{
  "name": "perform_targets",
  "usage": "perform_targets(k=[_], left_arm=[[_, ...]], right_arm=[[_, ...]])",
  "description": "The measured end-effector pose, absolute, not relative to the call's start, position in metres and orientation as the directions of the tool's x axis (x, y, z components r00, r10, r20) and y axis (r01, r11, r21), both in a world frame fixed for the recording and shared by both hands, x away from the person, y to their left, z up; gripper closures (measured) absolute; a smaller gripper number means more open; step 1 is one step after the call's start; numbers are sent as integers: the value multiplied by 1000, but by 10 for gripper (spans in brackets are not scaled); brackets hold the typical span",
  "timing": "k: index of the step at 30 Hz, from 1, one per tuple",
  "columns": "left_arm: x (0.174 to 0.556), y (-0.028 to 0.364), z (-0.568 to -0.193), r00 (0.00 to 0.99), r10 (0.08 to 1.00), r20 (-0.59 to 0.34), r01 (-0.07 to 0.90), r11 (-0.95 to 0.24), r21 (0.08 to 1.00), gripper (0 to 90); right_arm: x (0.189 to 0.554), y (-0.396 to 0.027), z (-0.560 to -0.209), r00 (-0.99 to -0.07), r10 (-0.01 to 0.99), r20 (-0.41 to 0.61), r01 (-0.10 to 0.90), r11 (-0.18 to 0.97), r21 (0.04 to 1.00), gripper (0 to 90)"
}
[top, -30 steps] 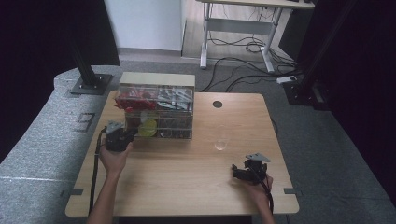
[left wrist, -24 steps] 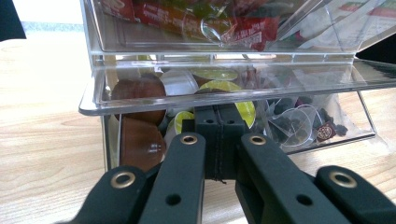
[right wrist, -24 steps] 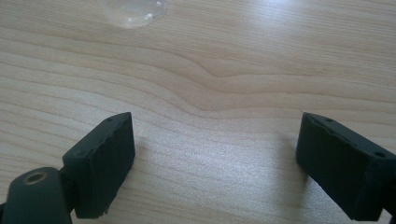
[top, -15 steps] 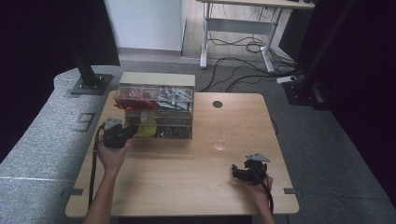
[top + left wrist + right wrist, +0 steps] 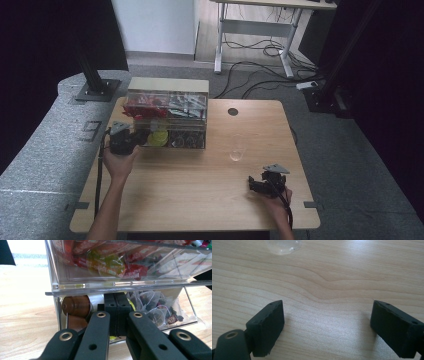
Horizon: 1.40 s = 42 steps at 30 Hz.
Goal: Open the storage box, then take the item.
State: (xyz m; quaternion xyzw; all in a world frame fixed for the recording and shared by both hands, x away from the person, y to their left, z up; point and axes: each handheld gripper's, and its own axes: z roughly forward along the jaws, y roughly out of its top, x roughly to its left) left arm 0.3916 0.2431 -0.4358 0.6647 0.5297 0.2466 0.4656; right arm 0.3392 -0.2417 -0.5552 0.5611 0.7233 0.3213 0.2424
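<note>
The left gripper (image 5: 131,140) is seen at the left end of the clear organizer (image 5: 167,95), at its lower drawer (image 5: 185,302). In the left gripper view its jaws are pressed together, reaching into the open front of that drawer; whether something thin is pinched between them cannot be told. Brown capsules (image 5: 76,306) lie just left of the jaws, and tea bags (image 5: 155,306) lie to their right. A yellow thing (image 5: 159,137) is seen in the drawer beside the gripper in the high view. The upper compartment is filled with red packets (image 5: 105,260).

The right gripper (image 5: 257,184) is held low over the table (image 5: 200,190), near its front right corner, with jaws spread wide and nothing between them. A glass (image 5: 237,150) stands apart from it, towards the organizer.
</note>
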Motion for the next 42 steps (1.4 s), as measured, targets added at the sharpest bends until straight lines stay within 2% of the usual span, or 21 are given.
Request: perform_targets(k=[30, 34, 39, 42], left_arm=[[401, 245, -421, 318, 933, -165, 473, -5, 881, 900], [401, 246, -421, 320, 934, -161, 474, -11, 880, 900], [402, 245, -421, 318, 934, -162, 481, -12, 877, 900], [402, 243, -422, 322, 935, -152, 480, -23, 877, 900]], right_arm=[[339, -242, -555, -251, 968, 10, 655, 163, 738, 124], [339, -242, -555, -248, 969, 11, 654, 159, 740, 143], [336, -241, -553, -244, 970, 21, 652, 148, 744, 223], [336, -241, -549, -252, 967, 38, 649, 140, 748, 226]])
